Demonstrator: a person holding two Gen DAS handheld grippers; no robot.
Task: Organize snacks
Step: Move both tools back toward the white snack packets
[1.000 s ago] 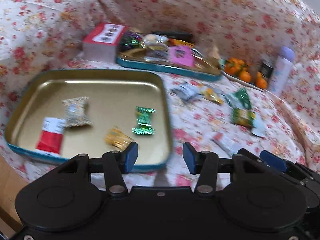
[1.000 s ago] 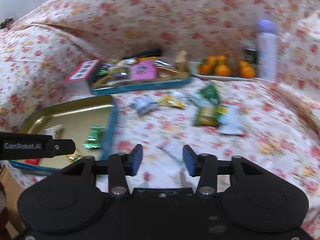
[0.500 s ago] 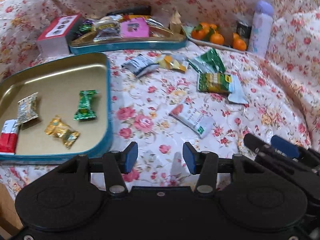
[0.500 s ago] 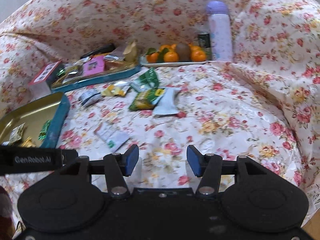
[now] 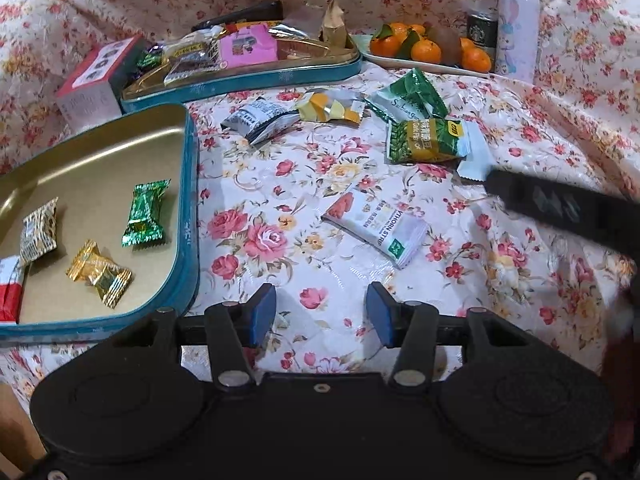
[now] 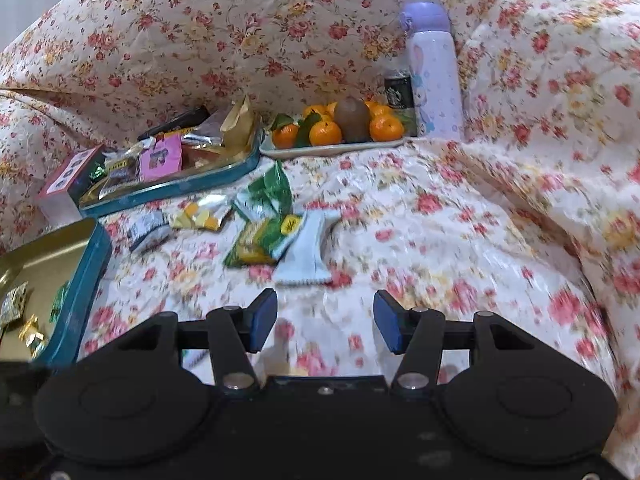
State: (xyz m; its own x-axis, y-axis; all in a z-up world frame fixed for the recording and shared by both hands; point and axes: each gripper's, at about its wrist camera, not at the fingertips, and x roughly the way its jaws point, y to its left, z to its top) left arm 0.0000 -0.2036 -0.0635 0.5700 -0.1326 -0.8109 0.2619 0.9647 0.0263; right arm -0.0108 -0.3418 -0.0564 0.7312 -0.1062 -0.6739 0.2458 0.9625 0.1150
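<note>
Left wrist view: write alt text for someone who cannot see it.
The open, empty left claw hovers over a floral cloth strewn with loose snack packets, the nearest a white hawthorn strip packet. Left, a gold tin tray holds four wrapped candies; behind sit a fuller tin, mandarins and a lilac bottle.

Two blue-rimmed tins: one near at nine o'clock, one heaped tin at eleven. The near tin holds four wrapped sweets: green, gold, speckled, red-and-white (partly cut off). Six loose packets lie on the floral cloth toward twelve. One fruit plate, one lilac bottle, one dark can, one red-topped box. The far tin's contents cannot be counted.
</note>
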